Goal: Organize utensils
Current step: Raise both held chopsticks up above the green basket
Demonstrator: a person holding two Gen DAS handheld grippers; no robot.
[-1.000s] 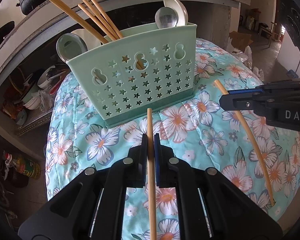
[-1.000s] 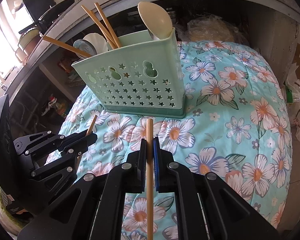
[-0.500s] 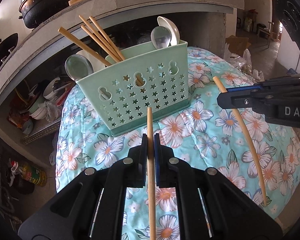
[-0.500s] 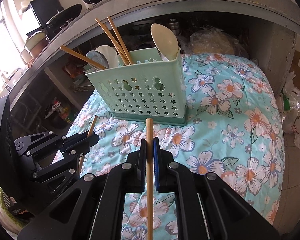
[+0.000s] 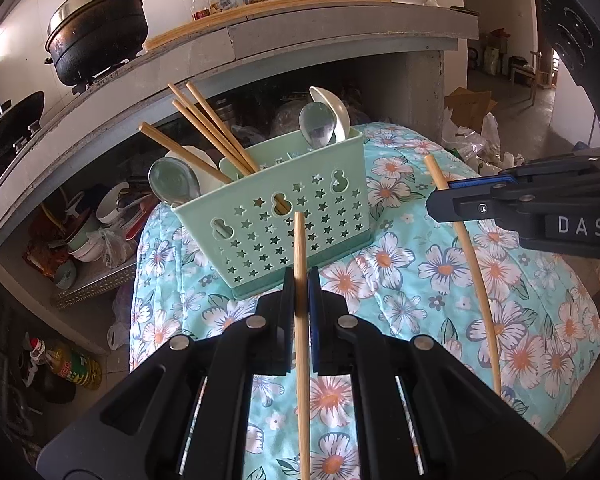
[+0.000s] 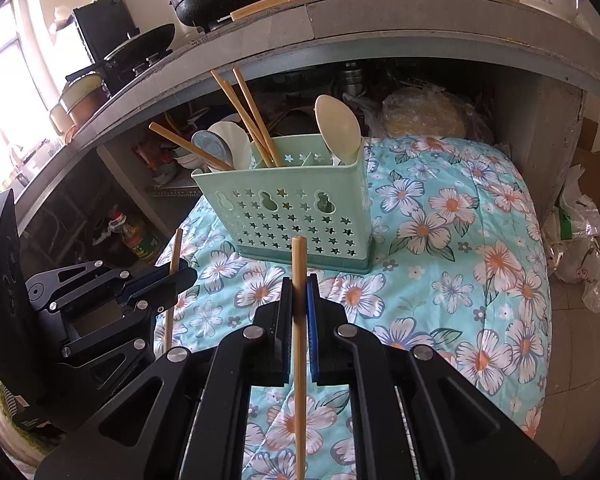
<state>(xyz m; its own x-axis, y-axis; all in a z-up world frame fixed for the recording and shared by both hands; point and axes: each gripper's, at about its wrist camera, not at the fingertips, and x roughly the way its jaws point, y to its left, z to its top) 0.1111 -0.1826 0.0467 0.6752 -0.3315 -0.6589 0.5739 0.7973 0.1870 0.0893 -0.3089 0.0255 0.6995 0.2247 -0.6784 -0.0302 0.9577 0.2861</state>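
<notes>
Floral quilt (image 5: 440, 280), spread under both tongs, forms a soft, uneven base. Ahead of both tongs stands the green caddy (image 5: 284, 216), a perforated plastic holder with several compartments, already bearing chopsticks in its left and middle cells and spoons (image 5: 320, 124) at either end.

Left gripper (image 5: 300, 292): jaws closed on the left chopstick (image 5: 301, 320), which runs along the jaw line and juts out forward toward the caddy's front wall. Right gripper (image 6: 299, 296): jaws closed likewise on the right chopstick (image 6: 299, 320); in the left view it enters from the right, its stick slanting steeply. Both tools tilt downward, side by side and near each other, short of the caddy and above the quilt.

Probable hazards, in order of consequence:
- The light caddy may tip or slide on the quilt if a stick tip strikes its wall or rim.
- A tip may catch a star cut-out, or foul the leaning chopsticks (image 5: 212, 128) already inside.
- A thin round stick, pinched at one point, may pivot or slip on release.
- The two tools may collide.
</notes>
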